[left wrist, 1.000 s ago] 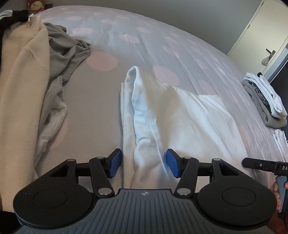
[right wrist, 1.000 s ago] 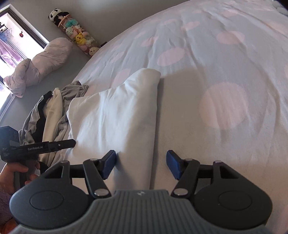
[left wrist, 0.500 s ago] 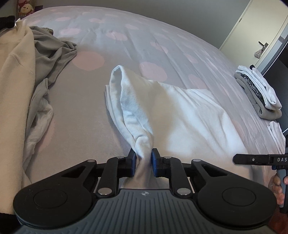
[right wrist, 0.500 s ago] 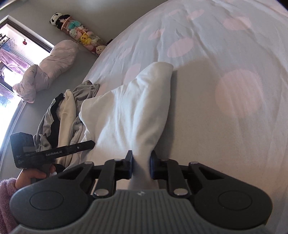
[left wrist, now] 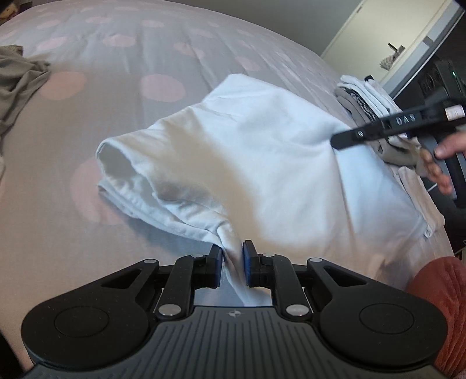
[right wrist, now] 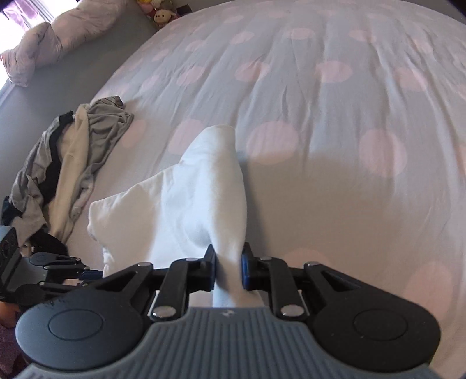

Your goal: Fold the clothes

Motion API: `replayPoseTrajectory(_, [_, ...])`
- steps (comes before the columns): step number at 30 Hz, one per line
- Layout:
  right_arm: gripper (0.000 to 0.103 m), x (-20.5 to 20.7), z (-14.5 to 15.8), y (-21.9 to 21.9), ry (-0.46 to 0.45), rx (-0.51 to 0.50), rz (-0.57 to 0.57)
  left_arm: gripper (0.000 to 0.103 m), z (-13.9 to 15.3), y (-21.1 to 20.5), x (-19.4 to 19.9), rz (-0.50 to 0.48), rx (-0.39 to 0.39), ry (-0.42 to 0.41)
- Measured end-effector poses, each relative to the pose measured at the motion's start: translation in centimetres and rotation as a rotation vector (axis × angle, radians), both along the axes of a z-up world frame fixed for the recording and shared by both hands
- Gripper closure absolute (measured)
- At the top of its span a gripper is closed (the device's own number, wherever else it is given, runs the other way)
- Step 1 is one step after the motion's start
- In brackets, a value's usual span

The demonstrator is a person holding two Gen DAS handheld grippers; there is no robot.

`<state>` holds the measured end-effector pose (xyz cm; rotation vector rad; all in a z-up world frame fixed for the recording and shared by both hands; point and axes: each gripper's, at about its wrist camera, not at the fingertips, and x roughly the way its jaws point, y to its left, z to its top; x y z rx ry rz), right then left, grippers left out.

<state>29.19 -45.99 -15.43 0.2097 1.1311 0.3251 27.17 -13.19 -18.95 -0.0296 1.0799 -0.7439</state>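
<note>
A white garment (left wrist: 262, 151) lies part-folded on the spotted bed cover (left wrist: 145, 43). My left gripper (left wrist: 233, 258) is shut on a bunched corner of it at the near edge, and the cloth rises taut into the jaws. In the right wrist view the same white garment (right wrist: 198, 198) runs up from the bed into my right gripper (right wrist: 228, 262), which is shut on another corner. The right hand-held tool (left wrist: 407, 119) shows at the right of the left wrist view, with a hand (left wrist: 437, 166) on it. The left tool (right wrist: 58, 265) sits low at the left edge.
A stack of folded clothes (left wrist: 367, 96) sits at the bed's right edge near a door (left wrist: 378, 35). A loose pile of grey, cream and black clothes (right wrist: 67, 163) lies to the left. A rolled quilt (right wrist: 49, 43) and plush toys (right wrist: 161, 16) are on the floor beyond.
Both grippers went from open around the garment's near edge to shut on it. They then lifted and carried the corners, so the cloth now hangs stretched between them.
</note>
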Motion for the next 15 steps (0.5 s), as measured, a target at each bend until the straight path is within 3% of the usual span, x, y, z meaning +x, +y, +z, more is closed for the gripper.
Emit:
replayPoseTrajectory(9, [0.083,0.2,-2.2,-0.4,-0.003,-0.054,0.001,0.090,-0.5,-0.8,0.3,-0.013,0.027,0.015])
replayPoseTrajectory(15, [0.065,-2.3,-0.9,-0.6,-0.088,-0.112,-0.061,0.086,0.7,-0.8,-0.4,-0.043,0.061,-0.031])
